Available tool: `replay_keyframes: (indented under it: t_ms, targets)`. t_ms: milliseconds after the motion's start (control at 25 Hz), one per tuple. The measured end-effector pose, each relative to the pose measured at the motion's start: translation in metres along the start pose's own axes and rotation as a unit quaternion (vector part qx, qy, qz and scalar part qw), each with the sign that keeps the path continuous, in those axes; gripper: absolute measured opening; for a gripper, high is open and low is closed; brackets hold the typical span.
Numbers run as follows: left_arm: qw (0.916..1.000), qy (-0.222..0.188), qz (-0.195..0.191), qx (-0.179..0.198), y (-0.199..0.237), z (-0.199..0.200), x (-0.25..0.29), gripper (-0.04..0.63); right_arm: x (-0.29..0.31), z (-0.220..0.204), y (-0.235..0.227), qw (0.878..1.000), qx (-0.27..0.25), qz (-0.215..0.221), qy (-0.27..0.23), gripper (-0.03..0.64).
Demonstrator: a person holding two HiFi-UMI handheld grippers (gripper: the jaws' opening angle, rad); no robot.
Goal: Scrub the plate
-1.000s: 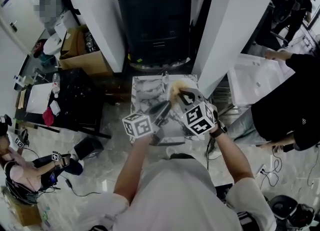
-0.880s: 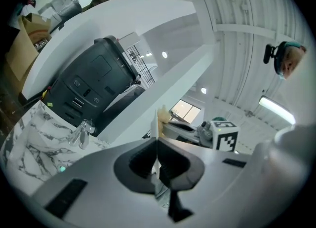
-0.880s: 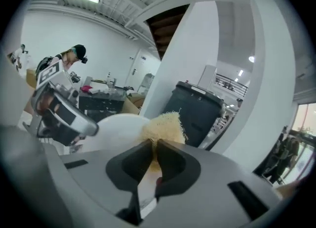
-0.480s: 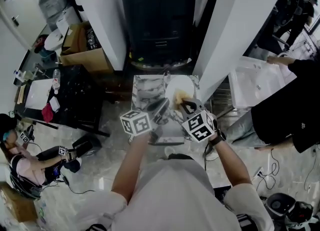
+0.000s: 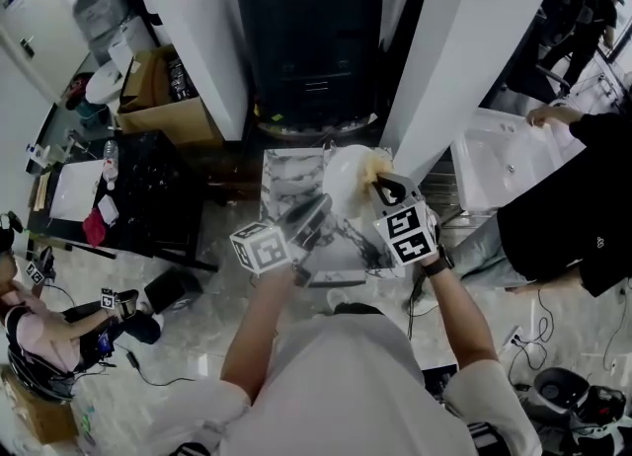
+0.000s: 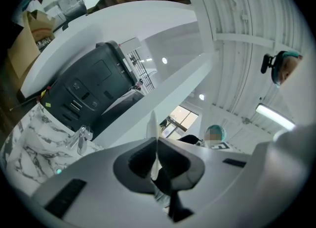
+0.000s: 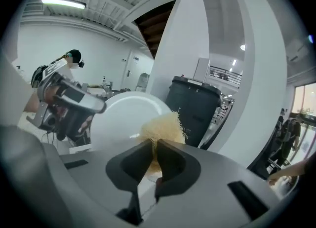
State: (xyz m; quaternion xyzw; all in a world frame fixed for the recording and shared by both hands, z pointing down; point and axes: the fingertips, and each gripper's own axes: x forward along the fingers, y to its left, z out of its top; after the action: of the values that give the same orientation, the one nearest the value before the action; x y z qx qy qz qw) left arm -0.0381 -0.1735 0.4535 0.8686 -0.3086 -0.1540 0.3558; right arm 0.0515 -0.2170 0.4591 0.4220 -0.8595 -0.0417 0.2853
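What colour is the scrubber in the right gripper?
The scrubber is pale straw yellow; it shows best in the right gripper view, against the white plate.

Small marble-patterned tabletop (image 5: 286,186), white with grey veins, set between two white pillars; upright chrome tap-like fitting (image 5: 324,154) near its far edge; near edge covered by arms, so nothing more told of it. Pale glossy floor (image 5: 212,336) all round; on it, a big black bin (image 5: 306,39) just behind the tabletop, an open cardboard box (image 5: 163,114) at the left pillar's foot, a small dark device (image 5: 174,291) and loose cables (image 5: 538,331). Further left, a low black tabletop (image 5: 158,212) bearing a white sheet (image 5: 77,192), a red cloth (image 5: 96,229) and a clear bottle (image 5: 110,163).
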Motion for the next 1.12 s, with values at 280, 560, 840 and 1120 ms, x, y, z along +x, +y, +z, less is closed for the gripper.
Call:
replay_keyframes:
  t_ms: [280, 560, 840, 1120]
  targets:
    - [0.9999, 0.001, 0.014, 0.005, 0.012, 0.003, -0.001, 0.017, 0.005, -0.001, 0.043, 0.999, -0.024, 0.022, 0.014, 0.037]
    - [0.9997, -0.002, 0.016, 0.020, 0.016, 0.011, 0.003, 0.017, 0.010, 0.007, 0.047, 0.995, -0.094, -0.014, 0.024, 0.037]
    - [0.9993, 0.000, 0.034, 0.017, 0.028, 0.005, 0.003, 0.015, 0.012, 0.000, 0.057, 0.990, -0.138, -0.013, 0.037, 0.037]
    - [0.9990, -0.012, 0.042, -0.006, 0.036, 0.012, -0.006, 0.015, -0.002, 0.003, 0.047, 0.998, 0.011, 0.052, 0.014, 0.037]
